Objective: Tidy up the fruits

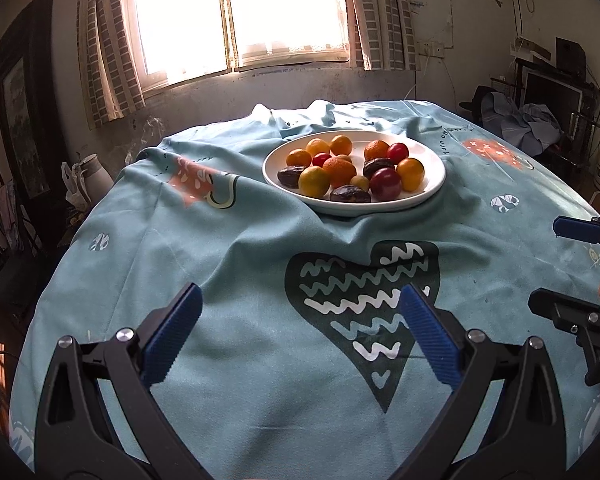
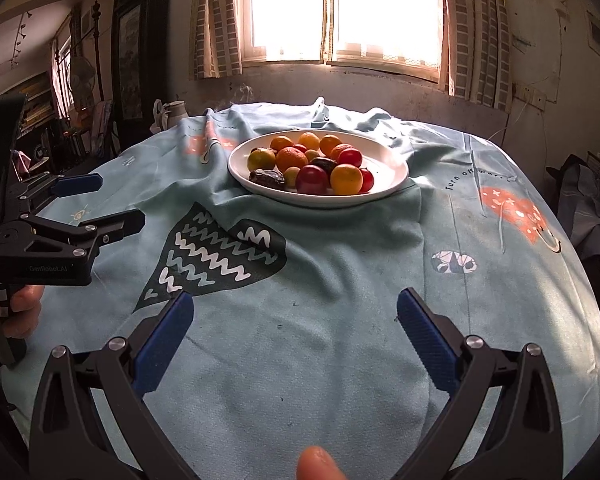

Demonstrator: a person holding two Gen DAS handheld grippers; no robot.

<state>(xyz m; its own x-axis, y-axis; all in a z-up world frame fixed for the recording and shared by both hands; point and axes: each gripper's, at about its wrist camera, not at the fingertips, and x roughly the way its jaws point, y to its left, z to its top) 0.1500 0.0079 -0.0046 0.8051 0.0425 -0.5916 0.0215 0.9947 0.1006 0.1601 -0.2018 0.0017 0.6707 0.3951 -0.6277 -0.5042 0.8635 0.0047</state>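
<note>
Both claws, the left claw [image 1: 300,330] and the right claw [image 2: 294,336], gape empty above the desk [image 1: 228,240]; the fruit plate [image 1: 432,184] sits well ahead of them.

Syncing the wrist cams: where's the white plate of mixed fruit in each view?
Left wrist view: the white round plate of mixed fruit sits upper centre, slightly right, beyond the open left gripper.
Right wrist view: the plate sits upper centre, beyond the open right gripper.
Shared landmark: the dark green heart print with zigzags on the blue tablecloth.
</note>
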